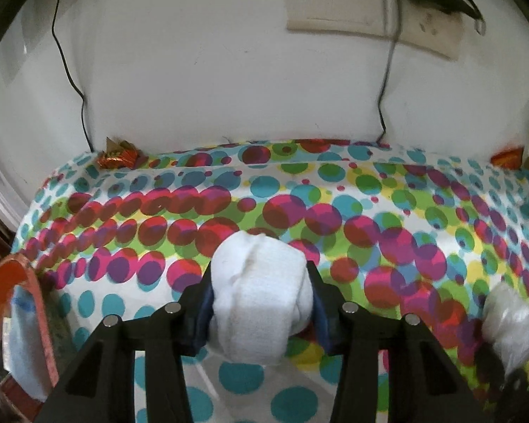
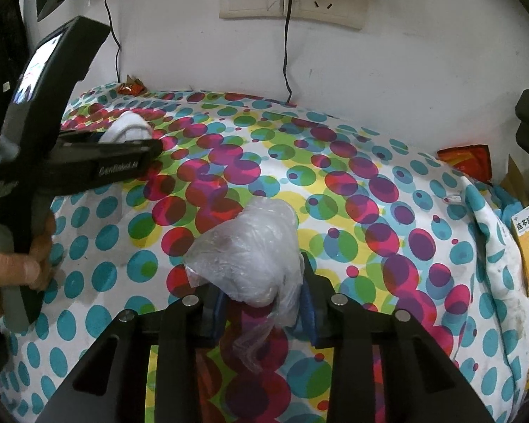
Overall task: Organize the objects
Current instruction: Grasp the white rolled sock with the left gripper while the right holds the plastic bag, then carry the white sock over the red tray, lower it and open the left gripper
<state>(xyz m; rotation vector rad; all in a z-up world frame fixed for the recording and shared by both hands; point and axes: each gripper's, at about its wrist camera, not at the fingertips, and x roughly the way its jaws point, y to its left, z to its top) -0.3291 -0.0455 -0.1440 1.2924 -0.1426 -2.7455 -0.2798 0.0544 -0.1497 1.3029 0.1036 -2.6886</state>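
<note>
Sorting midway, by appearance. Left gripper (image 1: 261, 303): closed around rolled white sock (image 1: 257, 289), above polka-dot cloth (image 1: 405, 232). Right gripper (image 2: 262, 303): clamped on crumpled clear plastic bag (image 2: 250, 250). Neither item put away yet.

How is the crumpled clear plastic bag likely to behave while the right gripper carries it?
The plastic bag looks thin and crinkled, so it is probably very light and will squash rather than resist the right gripper. A loose tail hangs below the jaws, so it will likely flop and swing. Its glossy film may be slippery.
</note>
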